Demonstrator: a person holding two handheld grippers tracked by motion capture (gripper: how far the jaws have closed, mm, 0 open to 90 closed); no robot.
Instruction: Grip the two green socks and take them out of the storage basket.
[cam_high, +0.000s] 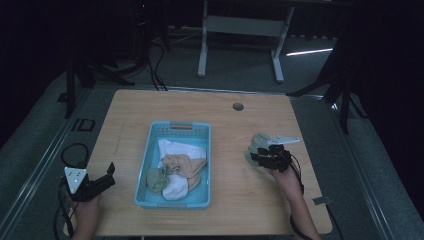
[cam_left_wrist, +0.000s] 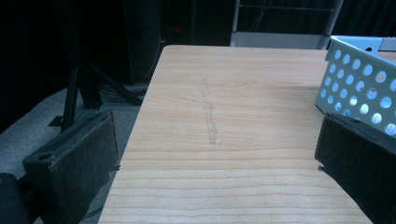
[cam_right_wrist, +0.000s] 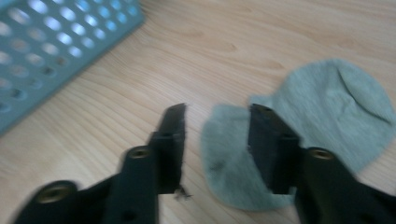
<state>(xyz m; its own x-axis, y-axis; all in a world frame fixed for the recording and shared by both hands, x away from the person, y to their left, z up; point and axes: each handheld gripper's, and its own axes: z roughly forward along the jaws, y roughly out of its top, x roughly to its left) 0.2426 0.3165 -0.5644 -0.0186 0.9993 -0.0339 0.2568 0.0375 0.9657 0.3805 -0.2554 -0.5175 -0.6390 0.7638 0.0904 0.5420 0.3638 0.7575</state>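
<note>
So from the high view, a light blue perforated basket (cam_high: 200, 165) sits mid-table on the wooden table (cam_high: 235, 130), stuffed with white, tan and green socks (cam_high: 177, 170). The left gripper (cam_high: 107, 175) is down at about 8 o'clock by the table's left edge, jaws spread with nothing between them. The right gripper (cam_high: 257, 152) is at roughly 4 o'clock from the basket, right on top of a grey-green sock (cam_high: 257, 142). There's a small round grommet (cam_high: 238, 106) near the far edge, and lots of bare wood all around.

Left gripper view: jaws wide apart over bare wood, basket wall (cam_left_wrist: 359, 88) at 2 o'clock, table's left edge close by, and a faint pencil-like scribble (cam_left_wrist: 209, 116) I can't read.

Right gripper view: blurry, but the jaws are parted, one resting over the flat sock (cam_right_wrist: 327, 116), not clamping it. Basket corner (cam_right_wrist: 46, 51) at 10 o'clock.
</note>
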